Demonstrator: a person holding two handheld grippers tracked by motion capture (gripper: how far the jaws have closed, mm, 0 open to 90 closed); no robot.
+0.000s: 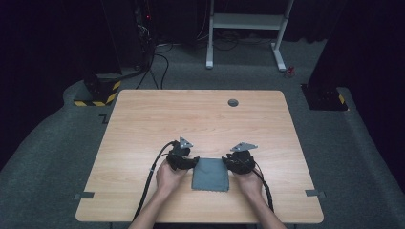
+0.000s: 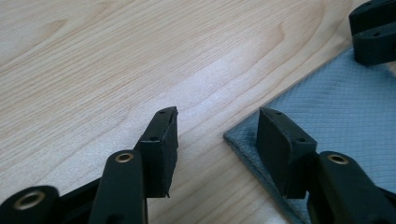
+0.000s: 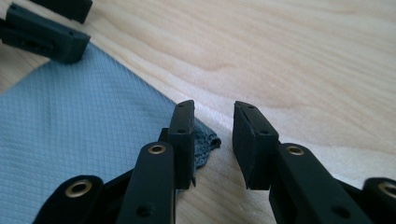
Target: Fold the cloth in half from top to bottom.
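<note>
Grey cloth [image 1: 210, 174] lies flat near the table's [image 1: 200, 114] near edge, between both tools. Left hand-held gripper [image 2: 217, 140] stands spread, astride one cloth corner, pinching nothing. Right hand-held gripper [image 3: 214, 140] stands spread at the opposite corner, empty.

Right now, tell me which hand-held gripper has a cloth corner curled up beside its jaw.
The right hand-held gripper: the cloth corner beside it is curled up, while the corner at the left hand-held gripper lies flat.
</note>
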